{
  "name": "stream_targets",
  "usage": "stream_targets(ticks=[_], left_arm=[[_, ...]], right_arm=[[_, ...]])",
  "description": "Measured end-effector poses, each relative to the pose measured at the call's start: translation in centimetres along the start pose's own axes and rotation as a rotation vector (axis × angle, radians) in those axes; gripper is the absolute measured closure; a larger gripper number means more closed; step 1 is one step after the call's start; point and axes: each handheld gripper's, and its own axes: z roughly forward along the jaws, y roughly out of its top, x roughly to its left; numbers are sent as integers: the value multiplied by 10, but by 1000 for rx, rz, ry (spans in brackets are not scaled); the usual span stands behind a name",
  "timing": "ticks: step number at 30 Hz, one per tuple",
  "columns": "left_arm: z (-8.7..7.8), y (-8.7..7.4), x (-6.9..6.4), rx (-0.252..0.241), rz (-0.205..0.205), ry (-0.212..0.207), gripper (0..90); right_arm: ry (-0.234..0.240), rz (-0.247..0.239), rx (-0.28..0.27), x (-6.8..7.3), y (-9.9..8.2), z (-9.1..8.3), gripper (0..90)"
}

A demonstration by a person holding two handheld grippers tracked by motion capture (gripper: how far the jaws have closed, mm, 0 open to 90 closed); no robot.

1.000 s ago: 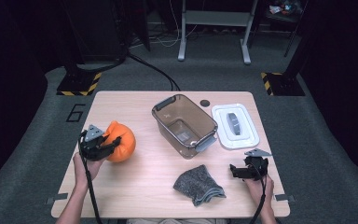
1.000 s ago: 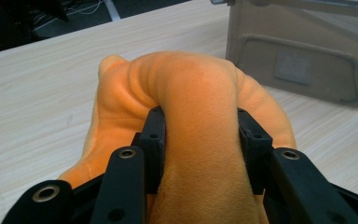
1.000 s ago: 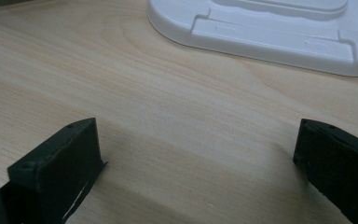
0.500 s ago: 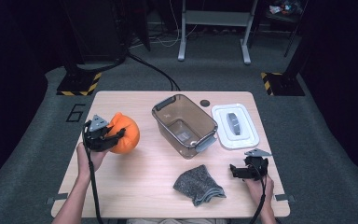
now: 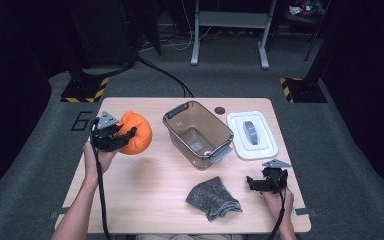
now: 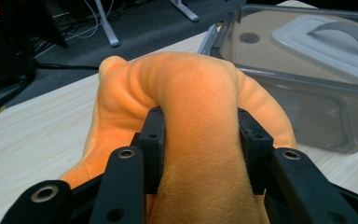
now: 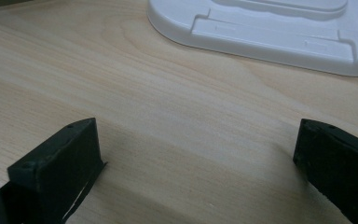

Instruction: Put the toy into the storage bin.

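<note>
Clamping a fold of soft orange cloth [image 6: 200, 135], the left gripper [image 6: 200, 140] shows its grip best in its own view: the two black jaws press in on either side of a thick roll of the fabric, which bulges up and out between them. From that close angle the clear plastic bin [image 6: 303, 88] sits just beyond the cloth, and the white lid [image 6: 326, 42] shows through the bin's far wall.

From the high view the same gripper [image 5: 122, 137] is seen held at the left side of the table [image 5: 145, 195], with the orange cloth [image 5: 135, 132] bunched into a round bundle at its tip and a soft shadow on the wood below it. This view also lays out what the close ones cut off: the bin [image 5: 197, 132] stands empty near the table's middle, the lid [image 5: 252, 135] lies flat just to its right, and a grey cloth [image 5: 212, 197] rests crumpled near the front edge.

Near the front right corner, the right gripper [image 5: 257, 182] is low over the table, beside the grey cloth but apart from it. Its own view settles its state: the jaws stand wide apart over bare wood with nothing between them, and the edge of the lid [image 7: 270, 28] lies ahead.
</note>
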Motion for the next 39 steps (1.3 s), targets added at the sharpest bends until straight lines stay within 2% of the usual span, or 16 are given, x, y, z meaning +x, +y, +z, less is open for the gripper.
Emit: stream_targets(ticks=[14, 23, 39], left_arm=[[8, 37, -2, -24, 23, -5, 614], [18, 58, -7, -23, 46, -26, 609], [36, 86, -22, -43, 60, -49, 604]], right_arm=[[-2, -1, 1, 0, 0, 0, 0], [-3, -1, 1, 0, 0, 0, 0], [-4, 1, 2, 0, 0, 0, 0]])
